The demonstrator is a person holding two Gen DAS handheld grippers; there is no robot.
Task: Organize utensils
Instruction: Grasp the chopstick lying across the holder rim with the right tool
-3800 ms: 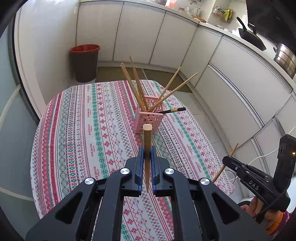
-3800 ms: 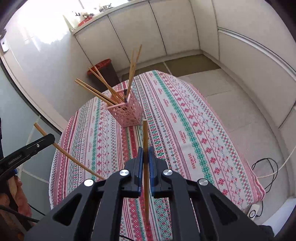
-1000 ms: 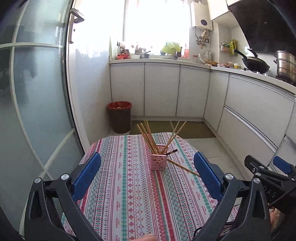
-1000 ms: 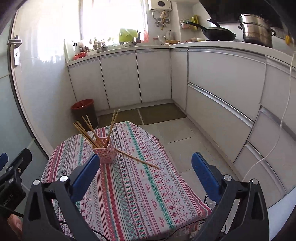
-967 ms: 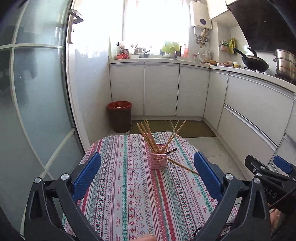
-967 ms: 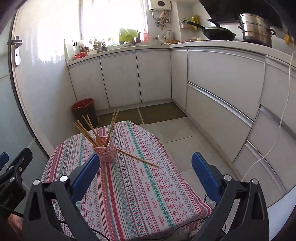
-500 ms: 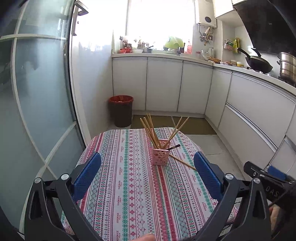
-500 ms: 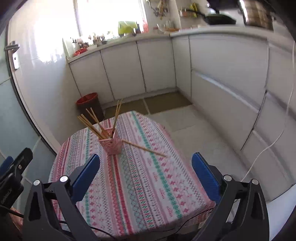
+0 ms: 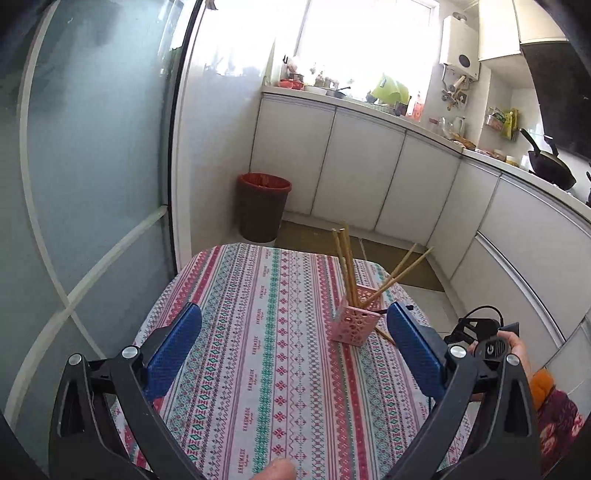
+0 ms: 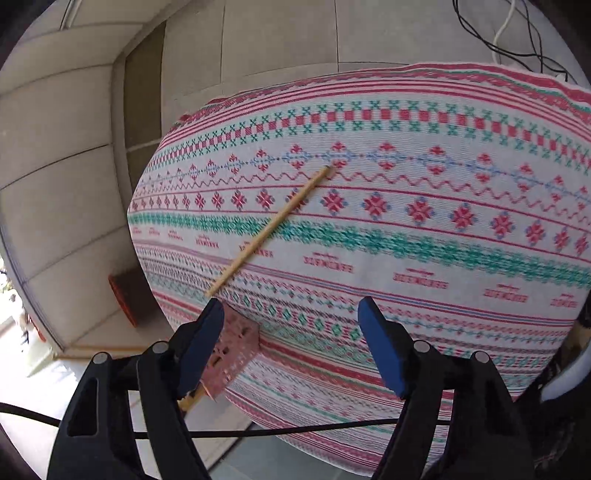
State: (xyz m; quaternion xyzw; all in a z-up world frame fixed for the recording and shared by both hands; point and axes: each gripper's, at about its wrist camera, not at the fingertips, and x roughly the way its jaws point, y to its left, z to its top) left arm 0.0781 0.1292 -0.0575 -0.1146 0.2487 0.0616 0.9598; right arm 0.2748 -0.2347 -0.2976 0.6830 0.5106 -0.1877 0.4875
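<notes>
Chopstick (image 10: pixel 271 225) flat on tablecloth (image 10: pixel 424 229) — right tool (image 10: pixel 291 345) narrowing, empty, left tool (image 9: pixel 291 349) wide apart, pink holder (image 9: pixel 354 325) between.

Bright daylight pours through the window (image 9: pixel 362 40) above white cabinets (image 9: pixel 354 166) that curve along the kitchen walls. A frosted glass door (image 9: pixel 85 166) stands left, a red-lined bin (image 9: pixel 263 206) beyond the tabletop's (image 9: pixel 258 302) far edge, on a tiled floor (image 10: pixel 280 33).

A red-lined waste bin (image 9: pixel 263 206) stands on the floor by the far white cabinets (image 9: pixel 360 177). A black wok (image 9: pixel 550 168) sits on the counter at right.
</notes>
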